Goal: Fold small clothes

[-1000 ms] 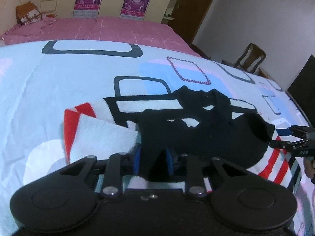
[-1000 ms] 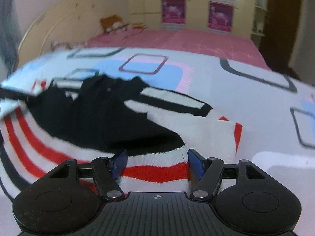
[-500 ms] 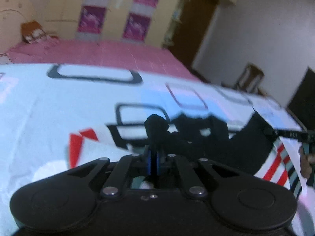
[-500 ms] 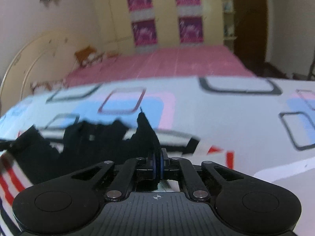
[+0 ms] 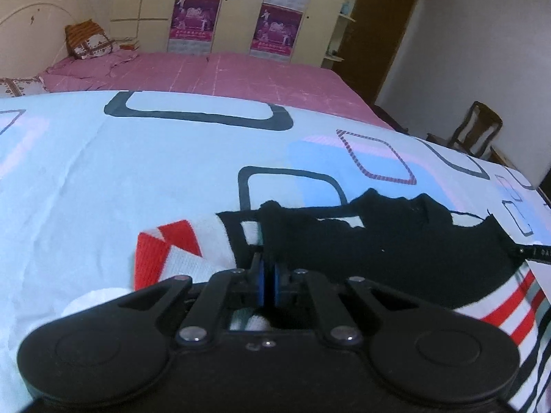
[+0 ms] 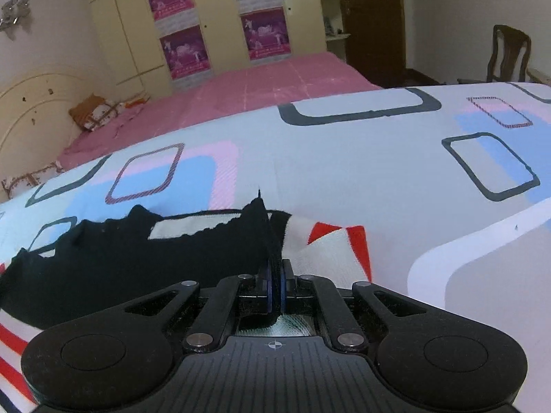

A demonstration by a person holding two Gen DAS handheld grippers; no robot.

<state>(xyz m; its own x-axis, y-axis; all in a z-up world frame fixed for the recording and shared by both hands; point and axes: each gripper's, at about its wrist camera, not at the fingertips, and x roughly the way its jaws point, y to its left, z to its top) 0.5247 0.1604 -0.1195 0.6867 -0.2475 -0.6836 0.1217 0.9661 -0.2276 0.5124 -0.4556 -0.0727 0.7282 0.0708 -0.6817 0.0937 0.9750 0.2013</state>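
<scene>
Left wrist, sweater (image 5: 396, 254) lying crosswise

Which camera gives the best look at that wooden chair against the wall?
The right wrist view: the wooden chair shows its whole carved back, sharp against the wall beside the door. The left wrist view catches the same chair smaller and darker at the frame's right edge, partly behind the bed.

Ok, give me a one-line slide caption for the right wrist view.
Right gripper shut on the black edge of a striped knit garment, pinched up off the patterned bedsheet.
</scene>
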